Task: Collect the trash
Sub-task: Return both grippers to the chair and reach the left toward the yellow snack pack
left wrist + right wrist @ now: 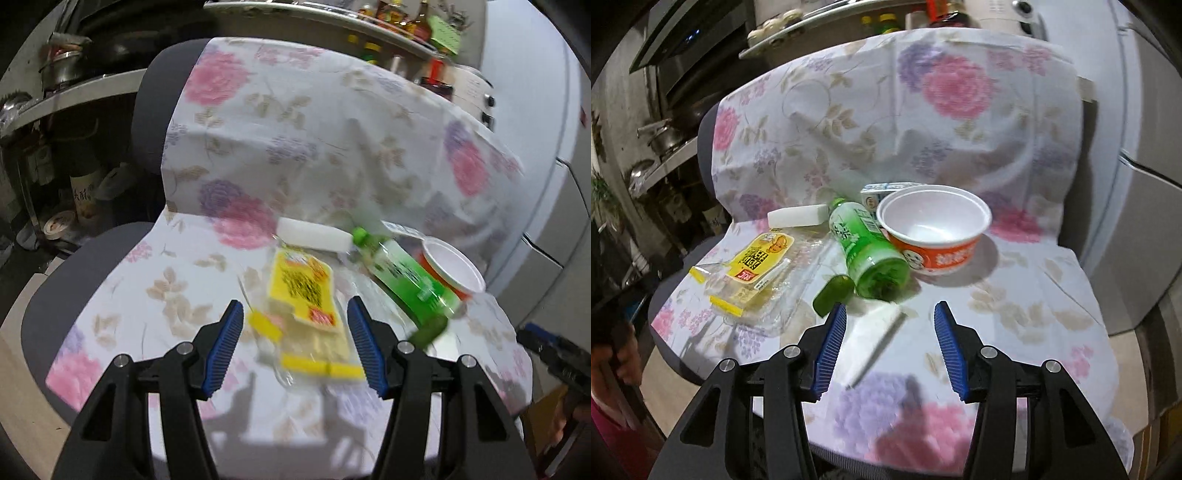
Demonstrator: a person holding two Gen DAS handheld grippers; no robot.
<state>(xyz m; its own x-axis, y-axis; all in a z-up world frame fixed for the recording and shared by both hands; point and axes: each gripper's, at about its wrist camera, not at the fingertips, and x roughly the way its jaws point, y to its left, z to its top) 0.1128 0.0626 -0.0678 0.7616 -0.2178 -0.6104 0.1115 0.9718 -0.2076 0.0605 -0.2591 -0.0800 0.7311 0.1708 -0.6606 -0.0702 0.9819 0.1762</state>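
Blue-padded left gripper (295,345) and right gripper (889,350) fingers spread wide apart, gripping nothing

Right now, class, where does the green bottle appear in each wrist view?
Left wrist view: green bottle lies right of centre, cap pointing up-left, beside the orange noodle bowl.
Right wrist view: green bottle lies at centre, base toward the camera.
Shared landmark: the orange noodle bowl.

Bright indoor light, tongs' shadows thrown forward, motion blur, dark fisheye-bent corners
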